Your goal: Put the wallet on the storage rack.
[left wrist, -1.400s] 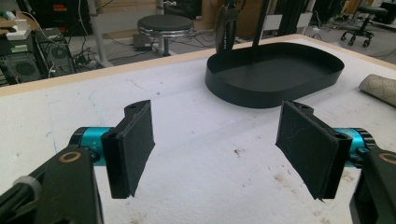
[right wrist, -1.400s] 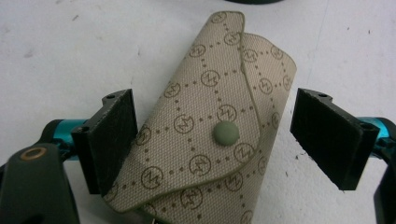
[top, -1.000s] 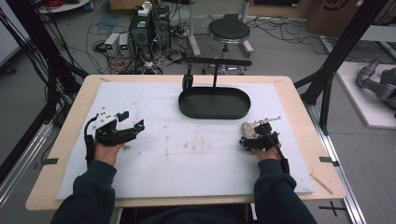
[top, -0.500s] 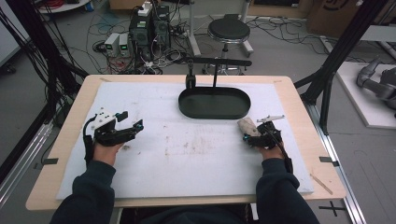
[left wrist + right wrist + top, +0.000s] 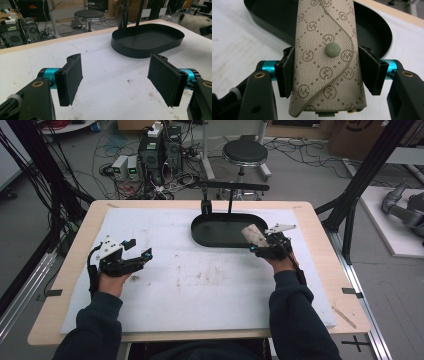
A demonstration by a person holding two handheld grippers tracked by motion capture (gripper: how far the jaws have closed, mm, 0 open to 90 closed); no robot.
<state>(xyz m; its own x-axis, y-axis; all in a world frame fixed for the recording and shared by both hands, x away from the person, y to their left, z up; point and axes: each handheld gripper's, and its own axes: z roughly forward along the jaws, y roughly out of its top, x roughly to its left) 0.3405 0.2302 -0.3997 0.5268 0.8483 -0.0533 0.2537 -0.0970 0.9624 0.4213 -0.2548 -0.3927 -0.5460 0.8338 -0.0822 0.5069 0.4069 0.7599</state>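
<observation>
A beige patterned pouch (image 5: 254,236) with a round snap button is held off the white mat beside the right end of the black oval tray (image 5: 205,237). My right gripper (image 5: 257,245) is shut on it; its jaws have just been closing, and the pads press both sides of the pouch (image 5: 327,37). In the right gripper view (image 5: 329,72) the tray (image 5: 269,17) lies just beyond the pouch. My left gripper (image 5: 140,248) rests at the mat's left, open with nothing between its pads (image 5: 117,80). The tray (image 5: 147,42) looks empty.
A black T-shaped stand (image 5: 230,187) rises at the tray's far edge. The white mat (image 5: 200,290) covers most of the wooden table (image 5: 70,270). A stool (image 5: 245,152), computers and cables are on the floor beyond.
The right gripper closed on the pouch, lifted it off the mat and carried it away from the person toward the tray. The left gripper stayed where it was.
</observation>
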